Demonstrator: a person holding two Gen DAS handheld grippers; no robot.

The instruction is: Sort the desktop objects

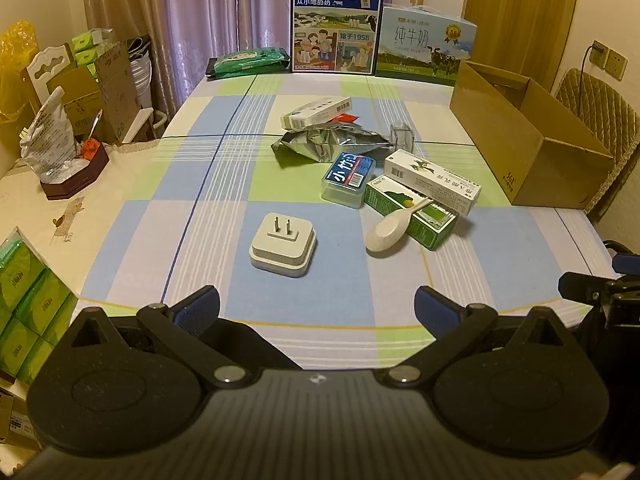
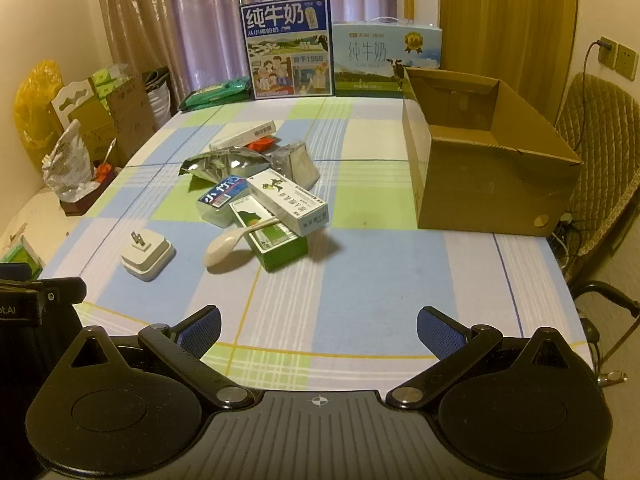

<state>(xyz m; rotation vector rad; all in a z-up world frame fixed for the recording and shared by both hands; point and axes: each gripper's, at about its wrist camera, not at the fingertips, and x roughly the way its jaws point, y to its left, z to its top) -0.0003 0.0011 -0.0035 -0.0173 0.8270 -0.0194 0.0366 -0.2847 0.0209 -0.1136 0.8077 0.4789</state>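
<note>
pile: white carton (image 2: 287, 201), green carton (image 2: 273, 240), spoon (image 2: 224, 248), blue-lid tub (image 2: 219, 203), foil bag (image 2: 224, 166) lay heaped mid-table, overlapping; spoon handle rested on green carton, so prob lift it first
plug adapter (image 1: 283, 246): sat apart, nearer near-left edge, prongs up; easiest solo pick
cardboard box (image 2: 484, 184): stood open at right edge, likely drop target
left gripper (image 1: 316, 310): spread wide, empty, over near edge
right gripper (image 2: 318, 330): same, released, nothing held

Table covered by a blue, green and white checked cloth (image 1: 192, 216). At centre frame lie a white square plug adapter (image 1: 283, 246), a crumpled silver foil bag (image 1: 328, 145) and a clear plastic box with blue label (image 1: 347, 180). An open brown cardboard box (image 1: 528, 136) occupies the right; two upright milk cartons (image 1: 335, 28) stand at upper centre.
</note>
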